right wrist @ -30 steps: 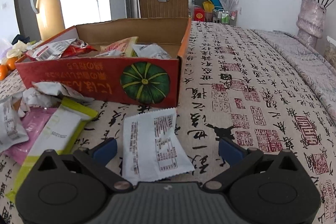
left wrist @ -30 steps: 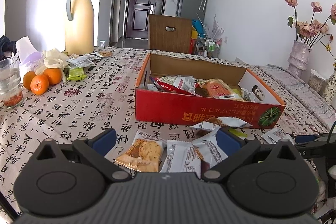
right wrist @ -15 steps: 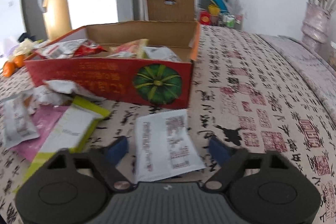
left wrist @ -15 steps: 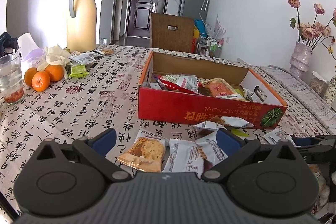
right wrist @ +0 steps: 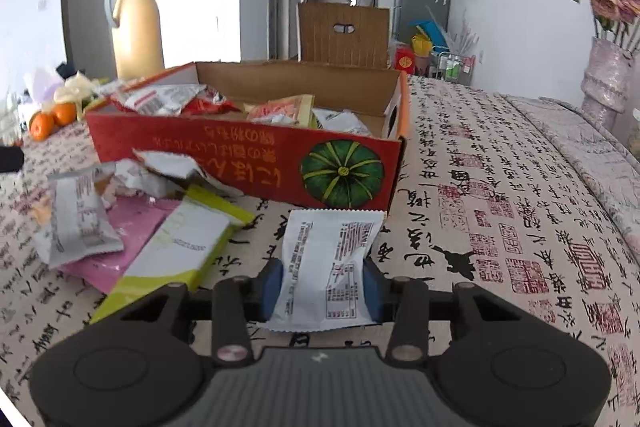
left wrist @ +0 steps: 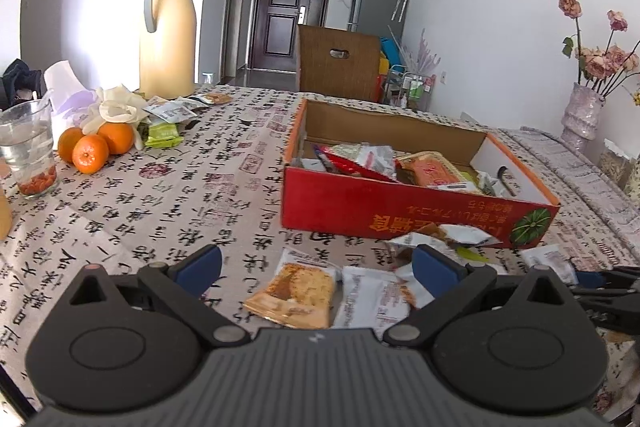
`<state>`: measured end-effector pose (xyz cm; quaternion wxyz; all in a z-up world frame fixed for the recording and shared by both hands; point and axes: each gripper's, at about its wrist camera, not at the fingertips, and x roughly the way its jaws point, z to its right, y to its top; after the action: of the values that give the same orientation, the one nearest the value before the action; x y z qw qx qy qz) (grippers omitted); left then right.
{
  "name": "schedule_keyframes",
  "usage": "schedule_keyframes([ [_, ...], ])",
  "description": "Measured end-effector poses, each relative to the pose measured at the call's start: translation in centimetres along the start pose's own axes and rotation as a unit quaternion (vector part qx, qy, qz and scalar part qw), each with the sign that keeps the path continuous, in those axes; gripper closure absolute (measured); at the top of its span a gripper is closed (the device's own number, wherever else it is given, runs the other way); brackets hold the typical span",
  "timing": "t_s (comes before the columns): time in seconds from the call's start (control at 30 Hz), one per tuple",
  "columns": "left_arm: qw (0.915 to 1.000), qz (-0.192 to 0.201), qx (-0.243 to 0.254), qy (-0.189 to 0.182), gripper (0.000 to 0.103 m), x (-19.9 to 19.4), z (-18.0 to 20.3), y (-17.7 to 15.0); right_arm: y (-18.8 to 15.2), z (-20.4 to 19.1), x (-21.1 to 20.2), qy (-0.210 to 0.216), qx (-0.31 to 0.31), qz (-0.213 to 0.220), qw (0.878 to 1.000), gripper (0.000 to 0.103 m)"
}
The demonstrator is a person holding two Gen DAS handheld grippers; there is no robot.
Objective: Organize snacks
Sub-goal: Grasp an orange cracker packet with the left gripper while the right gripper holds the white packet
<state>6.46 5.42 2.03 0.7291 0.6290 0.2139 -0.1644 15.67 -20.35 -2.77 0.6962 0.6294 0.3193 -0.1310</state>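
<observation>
The shallow red cardboard box with a green pumpkin print on its front wall is the landmark, sitting on a cream tablecloth printed with black calligraphy. The right gripper has its blue pads clenched on a white crinkled plastic snack packet just before the box's front right corner; the packet's far edge nearly meets the box wall. To the right of the box the cloth lies bare and flat. Left of the packet, against the box front, lie a yellow-green and white flat wrapper, a pink foil sheet and a white pillow-shaped packet. The left gripper hangs spread wide, holding nothing, over an orange biscuit packet before the box's front left. Glossy packets fill the box's interior.
</observation>
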Motion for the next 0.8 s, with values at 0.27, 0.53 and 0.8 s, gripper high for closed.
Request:
schedule_keyframes([
  [0.27, 0.9983, -0.038, 0.029, 0.032, 0.0, 2.3, -1.9, -0.4, -0.4, 1.2, -2.1, 0.004, 0.058, 0.037, 0.998, 0.061],
  [0.53, 0.9943, -0.067, 0.074, 0.036, 0.0, 5.3, -2.0, -0.3, -0.9, 2.1, -2.8, -0.006, 0.089, 0.05, 0.995, 0.061],
  [0.8, 0.9914, -0.099, 0.081, 0.028, 0.003, 7.9, -1.6, -0.1, -1.2, 2.8, -2.7, -0.018, 0.104, 0.049, 0.993, 0.061],
])
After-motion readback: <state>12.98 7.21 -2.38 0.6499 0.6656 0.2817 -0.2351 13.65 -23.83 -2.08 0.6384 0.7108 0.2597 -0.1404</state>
